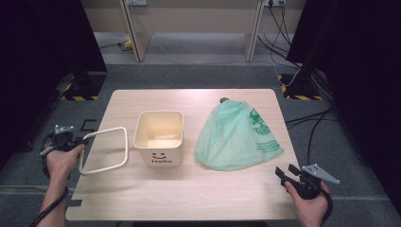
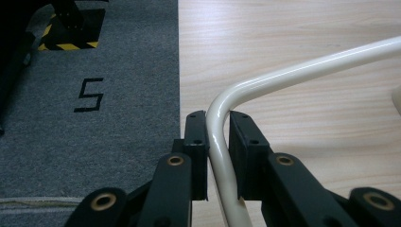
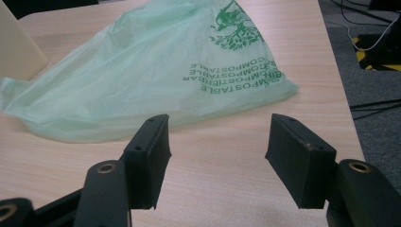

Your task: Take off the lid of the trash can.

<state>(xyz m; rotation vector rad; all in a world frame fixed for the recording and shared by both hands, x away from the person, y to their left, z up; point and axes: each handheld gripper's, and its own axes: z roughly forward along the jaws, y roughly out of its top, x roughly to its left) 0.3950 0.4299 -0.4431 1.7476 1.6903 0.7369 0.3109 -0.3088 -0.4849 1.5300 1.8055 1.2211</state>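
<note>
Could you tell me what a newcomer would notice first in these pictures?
Probably the cream bin with its smiley face, mid-table, and the crumpled green compostable bag to its right. Next, the left gripper clamps the cream frame at the table's left edge, while the right gripper stands open.

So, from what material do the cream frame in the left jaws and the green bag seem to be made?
Cream frame: probably painted metal tube or hard plastic; it is smooth and glossy, with a bright highlight along the bend. Green bag: thin, translucent, matte plastic film, wrinkled, with dark green print.
</note>
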